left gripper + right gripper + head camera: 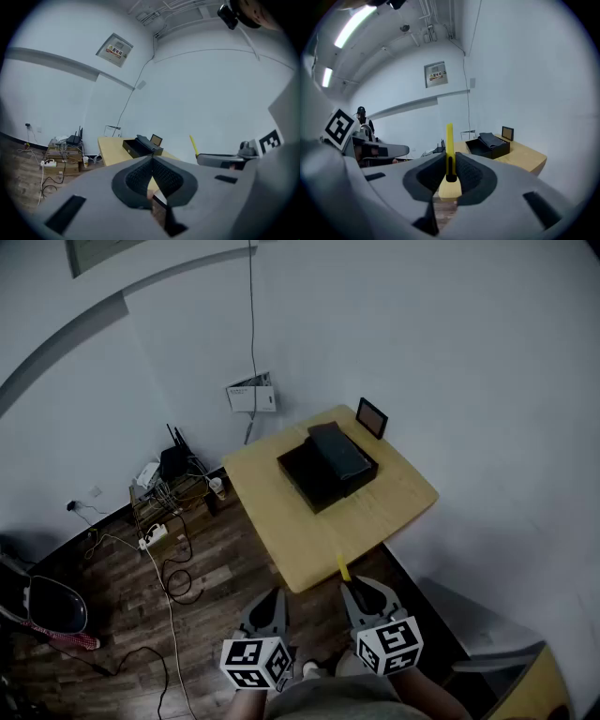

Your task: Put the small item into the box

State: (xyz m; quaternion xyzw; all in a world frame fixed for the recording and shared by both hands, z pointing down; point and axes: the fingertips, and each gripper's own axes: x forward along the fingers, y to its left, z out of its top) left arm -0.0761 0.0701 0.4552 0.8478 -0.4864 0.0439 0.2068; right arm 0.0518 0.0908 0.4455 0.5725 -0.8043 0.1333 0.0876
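Short of the table [305, 540] w/ the black box [323, 470] well apart ahead, right gripper [450, 164] clamps the thin yellow item [449, 138], left gripper [152, 164] pinched together, empty; prob. carry stage, next needs approach & lowering item into box's open part.

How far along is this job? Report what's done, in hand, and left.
Done: the yellow item is picked up, clamped in the right gripper. In hand: it is held short of the table; the left gripper is shut on nothing. Left: step up to the table and put the item into the box, which looks open.
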